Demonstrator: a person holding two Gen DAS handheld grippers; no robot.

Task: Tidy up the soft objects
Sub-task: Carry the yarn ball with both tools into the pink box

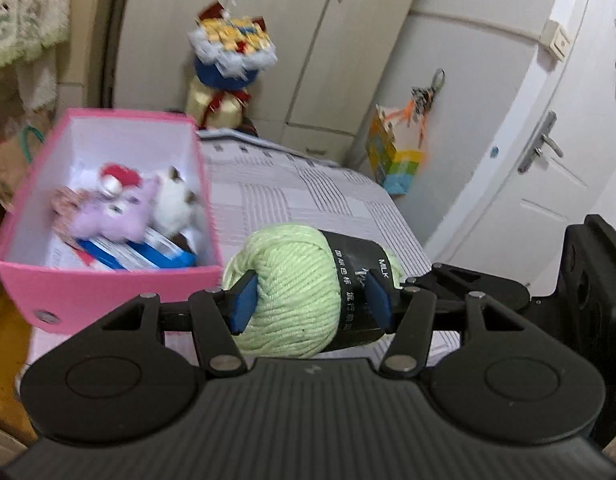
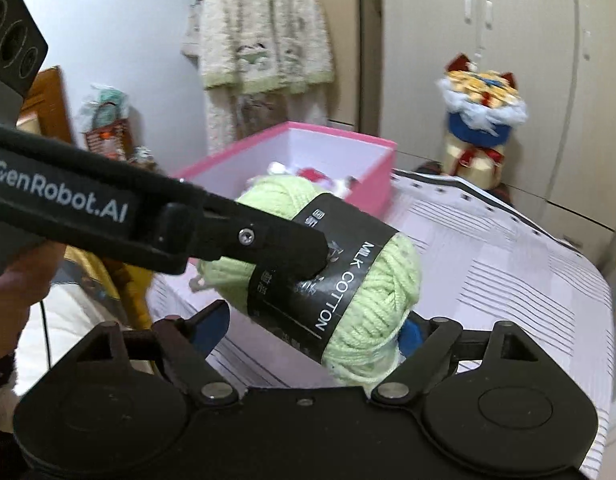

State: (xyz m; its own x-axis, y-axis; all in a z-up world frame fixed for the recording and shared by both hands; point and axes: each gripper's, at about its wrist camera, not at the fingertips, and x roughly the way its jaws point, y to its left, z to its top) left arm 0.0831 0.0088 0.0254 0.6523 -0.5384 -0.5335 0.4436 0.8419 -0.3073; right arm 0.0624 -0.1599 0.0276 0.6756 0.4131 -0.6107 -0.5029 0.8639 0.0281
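My left claw [image 1: 308,300] is clamped across the green yarn ball [image 1: 303,292], held in the air just beside the pink box [image 1: 107,284] on the bed [image 1: 308,192], while my right claw [image 2: 312,332] stands open around the yarn's near end, not squeezing it. The yarn is soft and its paper band slick, so it could slip out or catch the right pads. There is open bed to the right — but the box's near wall stands in the way, so I must lift over it.
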